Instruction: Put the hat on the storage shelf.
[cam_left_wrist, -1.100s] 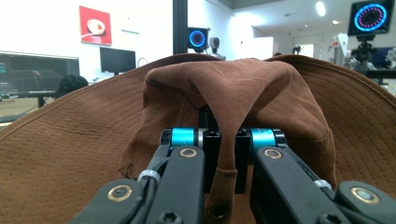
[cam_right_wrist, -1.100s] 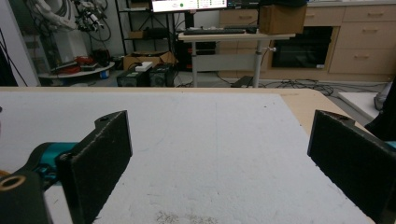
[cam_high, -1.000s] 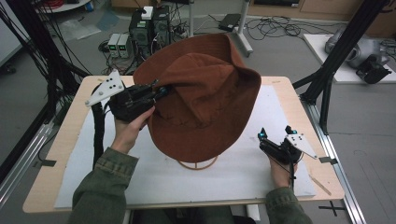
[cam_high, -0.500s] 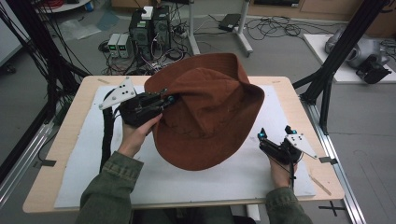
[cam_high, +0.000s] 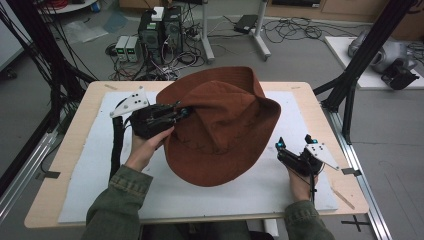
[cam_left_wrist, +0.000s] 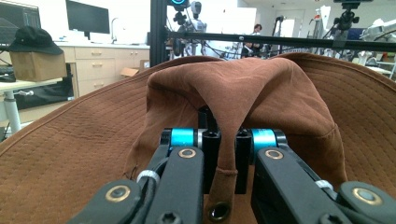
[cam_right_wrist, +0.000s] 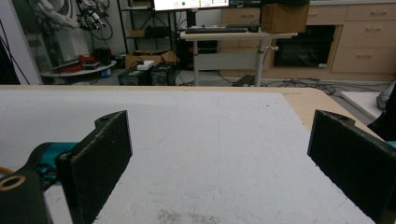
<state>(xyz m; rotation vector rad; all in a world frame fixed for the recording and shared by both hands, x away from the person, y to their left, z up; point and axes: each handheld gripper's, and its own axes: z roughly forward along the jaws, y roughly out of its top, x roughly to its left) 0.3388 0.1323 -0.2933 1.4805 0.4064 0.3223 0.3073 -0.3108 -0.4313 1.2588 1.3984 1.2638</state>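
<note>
Brown suede-like cloth is bunching between the fingers (cam_left_wrist: 211, 154) of the left gripper (cam_high: 176, 113), which are pinching a fold of the hat (cam_high: 225, 125) at its crown. In the left gripper view the cloth is rising from the closed pads in a peaked ridge, with the stitched brim spreading out to both sides. In the high view the hat is lying over the middle of the white mat (cam_high: 90, 185) that is covering the worktop (cam_high: 60, 165), its brim tilted and its near edge sagging toward the person.

Judging from this, the step in hand is setting the hat down on the mat while it is being carried by the crown. The next move is probably calling for the left hand (cam_high: 145, 150) to let the brim settle flat before the pads are parting, or the crown may be staying creased and the hat tipping to one side.

The left forearm is coming in from the bottom of the high view in a green sleeve (cam_high: 117, 210), wrist bent inward, gripper pointing across toward the hat's middle. The right gripper (cam_high: 292, 144) is resting near the mat's right edge, just beside the brim but apart from it; in the right gripper view its fingers (cam_right_wrist: 100, 161) are standing wide apart with nothing between them but bare mat.
</note>
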